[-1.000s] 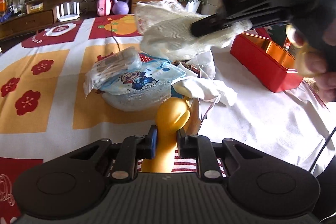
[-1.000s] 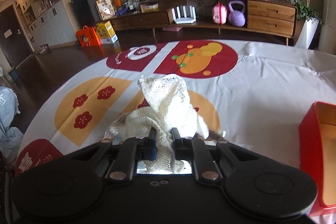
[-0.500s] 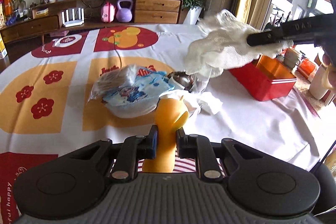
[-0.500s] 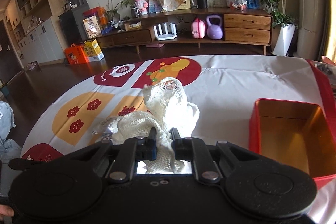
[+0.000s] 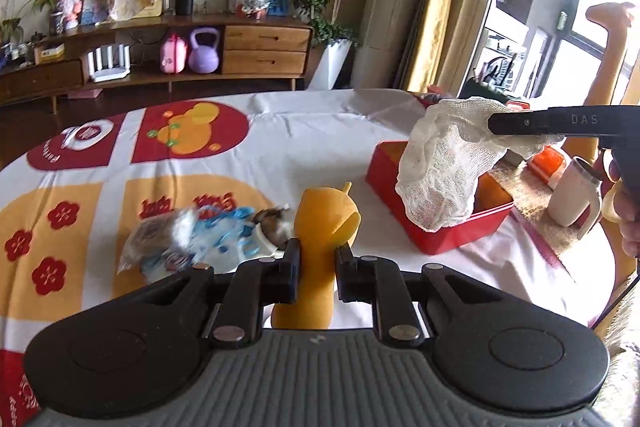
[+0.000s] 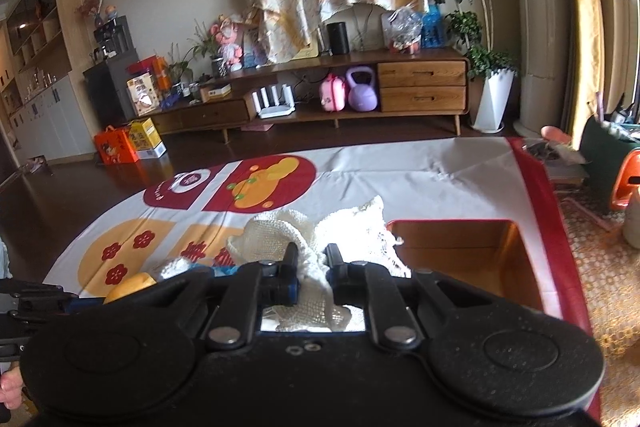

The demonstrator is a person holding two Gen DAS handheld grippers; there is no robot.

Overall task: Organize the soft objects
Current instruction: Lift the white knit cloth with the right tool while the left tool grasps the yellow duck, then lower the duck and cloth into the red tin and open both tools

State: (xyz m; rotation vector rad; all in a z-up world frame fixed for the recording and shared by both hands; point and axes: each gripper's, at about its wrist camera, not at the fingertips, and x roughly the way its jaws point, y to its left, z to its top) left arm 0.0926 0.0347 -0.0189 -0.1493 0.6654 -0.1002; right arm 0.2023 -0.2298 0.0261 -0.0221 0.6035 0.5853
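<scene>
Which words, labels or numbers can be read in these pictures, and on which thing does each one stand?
"DAS": on the side of the right claw, which is shut on the white knitted cloth.
Red characters on the tablecloth: shape visible, not legible.
Print on the blue and white packet: blurred.
Text on the orange and yellow boxes on the floor: too small.

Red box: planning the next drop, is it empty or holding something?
Empty as far as visible: the red box shows bare orange interior; the white mesh cloth hangs above its edge.
</scene>
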